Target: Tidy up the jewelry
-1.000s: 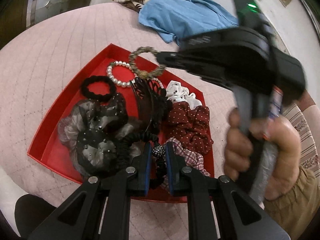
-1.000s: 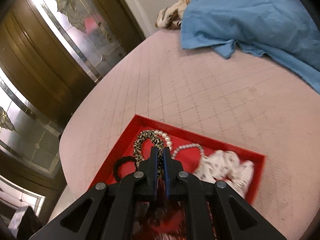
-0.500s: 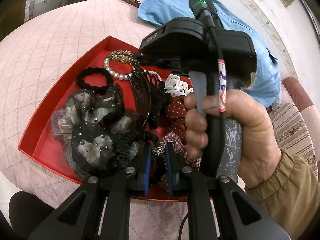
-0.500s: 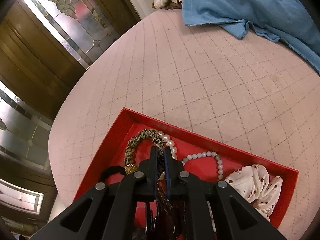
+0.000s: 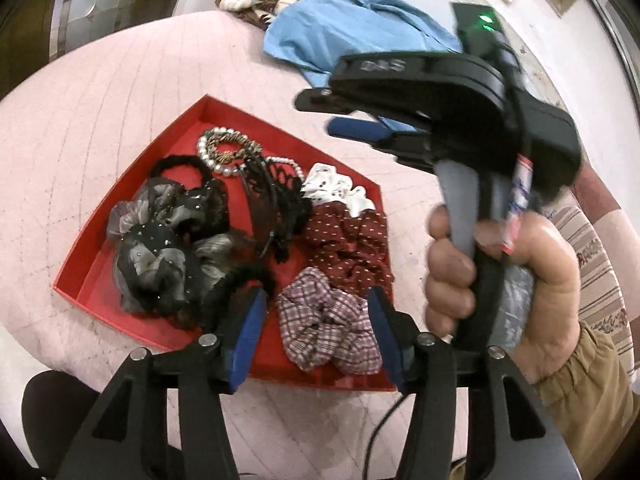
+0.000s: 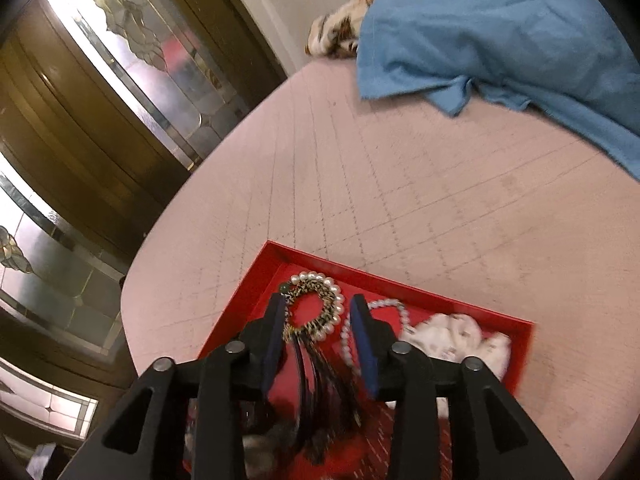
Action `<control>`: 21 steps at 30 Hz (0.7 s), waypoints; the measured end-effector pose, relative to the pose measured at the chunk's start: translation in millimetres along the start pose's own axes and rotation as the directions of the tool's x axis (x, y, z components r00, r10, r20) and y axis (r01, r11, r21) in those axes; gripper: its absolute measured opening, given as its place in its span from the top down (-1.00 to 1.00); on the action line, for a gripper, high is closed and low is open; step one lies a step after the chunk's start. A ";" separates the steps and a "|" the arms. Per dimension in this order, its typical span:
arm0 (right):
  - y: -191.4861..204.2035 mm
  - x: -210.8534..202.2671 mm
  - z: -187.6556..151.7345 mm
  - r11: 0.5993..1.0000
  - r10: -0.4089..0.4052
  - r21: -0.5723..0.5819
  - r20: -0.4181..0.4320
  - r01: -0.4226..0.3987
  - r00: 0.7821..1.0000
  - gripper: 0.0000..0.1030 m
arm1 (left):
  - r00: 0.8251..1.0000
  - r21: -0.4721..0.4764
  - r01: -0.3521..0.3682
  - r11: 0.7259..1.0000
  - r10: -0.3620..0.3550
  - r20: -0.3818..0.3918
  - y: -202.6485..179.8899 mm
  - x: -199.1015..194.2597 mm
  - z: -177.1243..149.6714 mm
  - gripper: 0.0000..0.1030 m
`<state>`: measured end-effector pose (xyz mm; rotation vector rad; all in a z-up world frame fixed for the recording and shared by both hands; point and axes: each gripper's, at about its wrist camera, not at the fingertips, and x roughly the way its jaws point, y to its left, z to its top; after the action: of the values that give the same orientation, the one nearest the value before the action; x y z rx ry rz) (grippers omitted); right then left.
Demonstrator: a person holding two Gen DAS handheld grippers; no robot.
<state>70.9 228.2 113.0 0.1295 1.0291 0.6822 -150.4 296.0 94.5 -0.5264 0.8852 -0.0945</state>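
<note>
Currently, one red tray [image 5: 100, 268] is seen lying on a pink quilted bed [image 5: 100, 100], with the hair and jewelry pieces gathered inside it. At its left side, one grey and black tulle hair bow [image 5: 160, 256] is laid, with one black hair tie [image 5: 180, 164] behind it. Farther back, one leopard-print bracelet [image 6: 310, 312] is set on one pearl bracelet [image 6: 332, 320], and a second strand of pearls [image 6: 384, 308] is seen just to their right. One black hair comb [image 5: 268, 208] is placed in the middle of the tray. To the right, three scrunchies are counted: one white dotted scrunchie [image 5: 336, 188], one dark red dotted scrunchie [image 5: 348, 240] and one plaid scrunchie [image 5: 328, 328] nearest the camera. The left tongs [image 5: 316, 312] have just been opening and are released, with the plaid scrunchie lying between their fingers untouched. The right tongs [image 6: 316, 328] have likewise just been opening and grip nothing, held above the bracelets by one hand [image 5: 500, 280]. One blue shirt [image 6: 500, 28] and one patterned cloth [image 6: 340, 32] are left at the far edge of the bed.
</note>
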 end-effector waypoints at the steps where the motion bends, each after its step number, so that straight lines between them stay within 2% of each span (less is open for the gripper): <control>1: -2.4 -11.6 -3.3 1.000 -0.006 0.001 0.017 0.006 1.000 0.15 | 1.000 0.006 -0.004 1.000 0.004 0.004 -3.5 -0.9 -1.4 -0.15; 9: -35.6 -72.0 -41.9 0.996 -0.070 0.057 0.074 0.066 0.995 0.05 | 0.999 0.053 -0.036 0.998 0.034 0.040 -28.5 -24.1 -6.7 -0.29; 13: -49.5 -92.0 -65.9 0.991 -0.113 0.085 0.076 0.107 0.991 0.04 | 0.987 0.099 -0.130 0.987 0.119 0.108 -37.8 -38.1 -6.1 -0.38; 17: -54.1 -111.4 -91.4 0.986 -0.152 0.087 0.095 0.144 0.984 -0.03 | 0.952 0.113 -0.247 0.963 0.219 0.214 -44.3 -53.2 -4.7 -0.56; 19: -55.8 -119.0 -102.8 0.984 -0.163 0.088 0.102 0.154 0.981 -0.04 | 0.922 0.111 -0.308 0.945 0.268 0.278 -48.1 -62.8 -5.1 -0.67; 21: -55.0 -124.7 -110.0 0.983 -0.170 0.087 0.110 0.161 0.979 -0.04 | 0.883 0.106 -0.374 0.921 0.319 0.344 -52.4 -73.3 -6.0 -0.73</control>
<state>-35.6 89.7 125.6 0.1478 0.9418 0.4779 -194.6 269.5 168.6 -0.2057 0.6314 0.2394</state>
